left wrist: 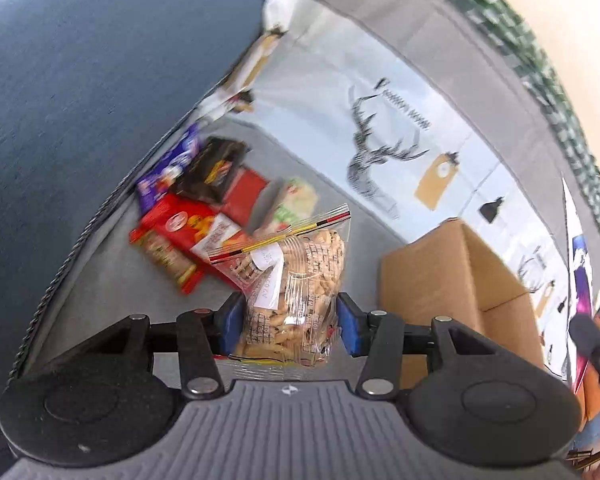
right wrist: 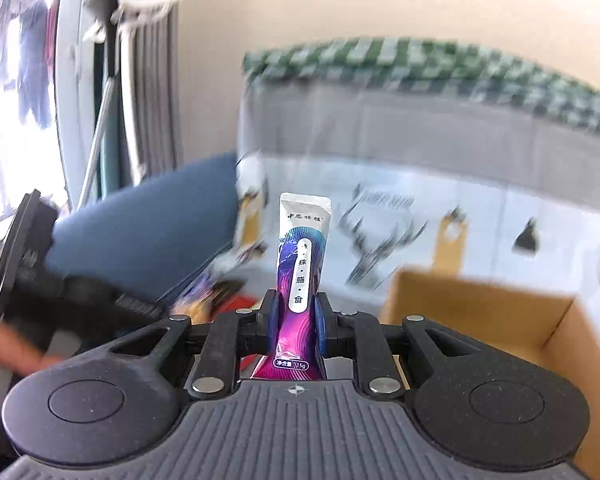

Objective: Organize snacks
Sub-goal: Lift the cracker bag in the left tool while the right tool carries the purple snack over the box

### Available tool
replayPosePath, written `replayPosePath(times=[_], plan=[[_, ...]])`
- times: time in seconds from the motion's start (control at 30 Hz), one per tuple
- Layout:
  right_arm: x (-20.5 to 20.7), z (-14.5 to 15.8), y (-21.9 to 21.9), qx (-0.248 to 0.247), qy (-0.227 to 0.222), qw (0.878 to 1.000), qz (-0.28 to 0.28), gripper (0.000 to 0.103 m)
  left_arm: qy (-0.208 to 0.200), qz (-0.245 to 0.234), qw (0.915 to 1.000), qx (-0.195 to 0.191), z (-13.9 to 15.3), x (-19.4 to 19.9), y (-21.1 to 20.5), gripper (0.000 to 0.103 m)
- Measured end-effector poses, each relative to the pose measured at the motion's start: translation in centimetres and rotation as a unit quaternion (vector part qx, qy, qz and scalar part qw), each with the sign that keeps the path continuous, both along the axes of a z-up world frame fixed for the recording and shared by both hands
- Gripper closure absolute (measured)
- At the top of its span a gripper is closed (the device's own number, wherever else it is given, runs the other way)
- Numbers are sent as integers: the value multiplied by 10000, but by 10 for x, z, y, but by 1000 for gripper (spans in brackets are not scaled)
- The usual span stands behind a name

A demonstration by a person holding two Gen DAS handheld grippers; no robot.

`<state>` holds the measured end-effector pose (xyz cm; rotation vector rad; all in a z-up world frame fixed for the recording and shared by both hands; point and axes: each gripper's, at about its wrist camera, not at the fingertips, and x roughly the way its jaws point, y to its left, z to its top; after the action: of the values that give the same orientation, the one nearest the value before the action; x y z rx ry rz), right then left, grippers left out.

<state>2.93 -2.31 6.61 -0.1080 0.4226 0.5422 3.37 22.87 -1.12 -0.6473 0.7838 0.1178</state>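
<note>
Pinching a clear snack bag [left wrist: 290, 296], your left tool [left wrist: 288, 320] matches your right tool [right wrist: 296, 320], clamped on a purple sachet [right wrist: 300, 272] near the cardboard box [right wrist: 480, 312].

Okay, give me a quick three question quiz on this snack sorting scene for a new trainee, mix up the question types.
1. True or false: the left gripper is shut on a clear bag of small biscuits.
2. Multiple choice: what does the right gripper hold? A) a red snack box B) a purple stick sachet C) nothing
3. Short answer: which container stands open to the right of both grippers?

Key
1. True; the blue pads press the bag from both sides.
2. B; it stands upright between the closed pads.
3. The cardboard box, beside the pile of snack packets on the grey cover.
</note>
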Motion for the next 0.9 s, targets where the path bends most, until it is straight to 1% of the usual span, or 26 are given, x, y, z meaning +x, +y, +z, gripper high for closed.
replayPosePath(times=[0.1, 0.2, 0.27, 0.33, 0.43, 0.63, 0.77, 0.9], plan=[[12, 4, -31, 21, -136, 9996, -243, 84, -268, -94, 9996, 70, 9, 2, -11, 50], [21, -11, -62, 123, 90, 9979, -635, 84, -542, -184, 9982, 155, 17, 5, -26, 50], [25, -19, -76, 116, 245, 9967, -770, 84, -740, -242, 9968, 171, 23, 7, -36, 50], [22, -18, -89, 113, 162, 9959, -885, 84, -915, -284, 9953, 162, 28, 9, -44, 50], [20, -20, -102, 41, 51, 9949, -1006, 84, -1174, -362, 9923, 142, 35, 12, -60, 50], [26, -29, -128, -55, 151, 9919, -1256, 84, -1623, -611, 9848, 59, 45, 19, -93, 50], [28, -33, -143, -112, 161, 9902, -1385, 84, -1850, -874, 9788, 60, 49, 23, -115, 50], [28, -36, -156, -159, 170, 9881, -1517, 84, -1994, -1145, 9731, 97, 52, 25, -136, 50]])
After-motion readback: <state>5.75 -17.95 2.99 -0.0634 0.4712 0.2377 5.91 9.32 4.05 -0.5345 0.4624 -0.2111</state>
